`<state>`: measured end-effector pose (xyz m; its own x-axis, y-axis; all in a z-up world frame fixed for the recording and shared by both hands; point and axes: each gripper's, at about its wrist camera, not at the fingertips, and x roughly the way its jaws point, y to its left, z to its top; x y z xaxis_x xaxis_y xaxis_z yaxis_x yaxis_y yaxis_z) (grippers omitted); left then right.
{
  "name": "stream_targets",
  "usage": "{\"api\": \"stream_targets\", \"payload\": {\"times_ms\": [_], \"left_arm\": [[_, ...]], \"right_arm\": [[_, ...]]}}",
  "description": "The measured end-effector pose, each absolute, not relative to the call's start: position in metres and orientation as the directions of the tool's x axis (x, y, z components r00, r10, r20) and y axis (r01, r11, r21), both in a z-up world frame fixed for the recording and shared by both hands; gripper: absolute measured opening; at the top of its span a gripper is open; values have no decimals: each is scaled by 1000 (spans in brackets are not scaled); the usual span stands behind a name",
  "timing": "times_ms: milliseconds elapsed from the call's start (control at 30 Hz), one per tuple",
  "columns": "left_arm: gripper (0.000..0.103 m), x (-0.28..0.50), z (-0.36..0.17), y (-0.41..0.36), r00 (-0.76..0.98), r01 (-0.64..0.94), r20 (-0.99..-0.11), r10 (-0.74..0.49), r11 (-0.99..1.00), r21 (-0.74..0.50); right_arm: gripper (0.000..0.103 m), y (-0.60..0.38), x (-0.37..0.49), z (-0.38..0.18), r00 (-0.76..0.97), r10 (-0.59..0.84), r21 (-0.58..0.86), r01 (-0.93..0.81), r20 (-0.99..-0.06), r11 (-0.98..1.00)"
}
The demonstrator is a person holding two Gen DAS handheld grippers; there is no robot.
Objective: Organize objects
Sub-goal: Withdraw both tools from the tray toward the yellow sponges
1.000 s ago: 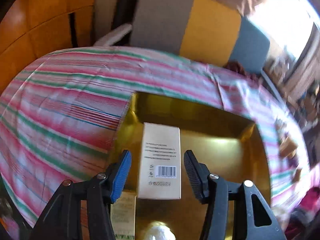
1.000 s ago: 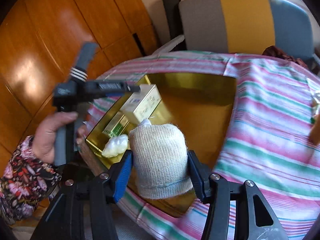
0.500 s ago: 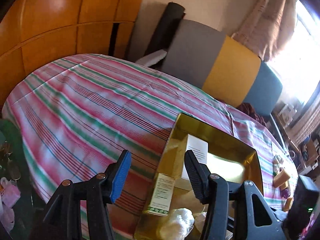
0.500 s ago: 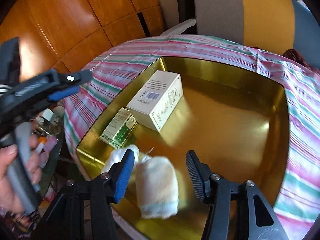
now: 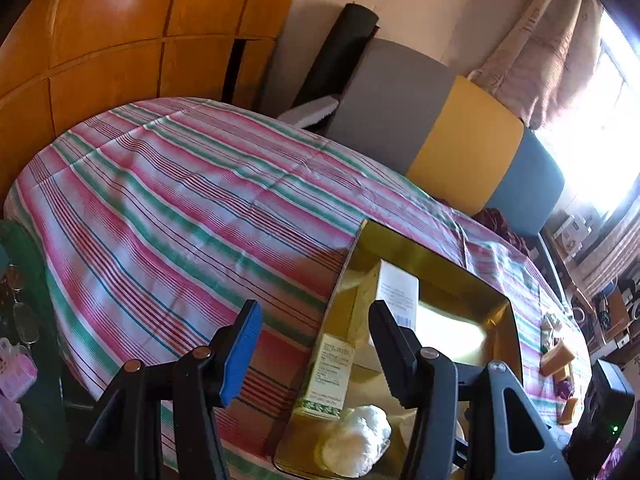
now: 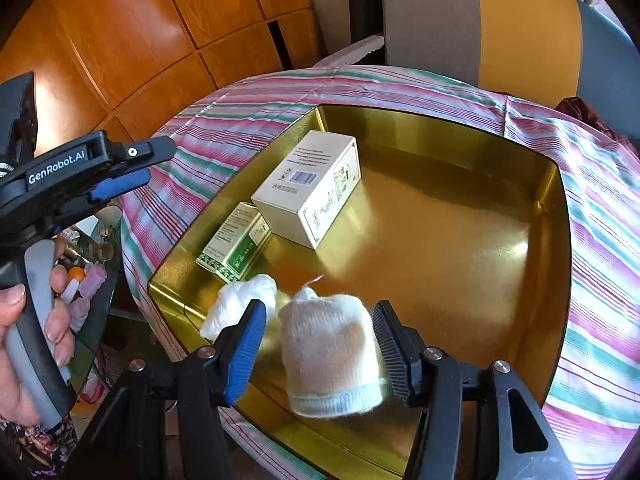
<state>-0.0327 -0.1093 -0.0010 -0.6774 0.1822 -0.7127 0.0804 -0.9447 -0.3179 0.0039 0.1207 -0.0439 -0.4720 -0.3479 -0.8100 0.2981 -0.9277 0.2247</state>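
A: Striped cloth (image 5: 168,208) covers tabletop; wood panelling (image 6: 132,28) beyond left tongs (image 5: 314,354), apart, empty.
B: Right tongs (image 6: 318,350) apart, knit roll (image 6: 332,356) between, inside gold tray (image 6: 460,248); contact unclear.

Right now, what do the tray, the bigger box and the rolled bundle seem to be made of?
Tray: probably metal with a glossy gold finish; it mirrors light and the boxes. Bigger box: matte cream cardboard, with sharp folded edges and a printed barcode. Rolled bundle: soft knitted fabric, fuzzy with a ribbed hem, possibly a sock.
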Motion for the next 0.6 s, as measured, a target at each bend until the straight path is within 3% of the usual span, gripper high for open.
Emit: {"api": "stream_targets", "payload": {"times_ms": [267, 600], "left_arm": [[56, -27, 0, -91, -663, 27, -724, 191, -960, -278], [56, -22, -10, -65, -627, -27, -750, 212, -967, -252]], "right_arm": [[58, 124, 4, -46, -478, -315, 203, 272, -820, -941], [68, 145, 19, -12, -598, -203, 75, 232, -775, -970]]}}
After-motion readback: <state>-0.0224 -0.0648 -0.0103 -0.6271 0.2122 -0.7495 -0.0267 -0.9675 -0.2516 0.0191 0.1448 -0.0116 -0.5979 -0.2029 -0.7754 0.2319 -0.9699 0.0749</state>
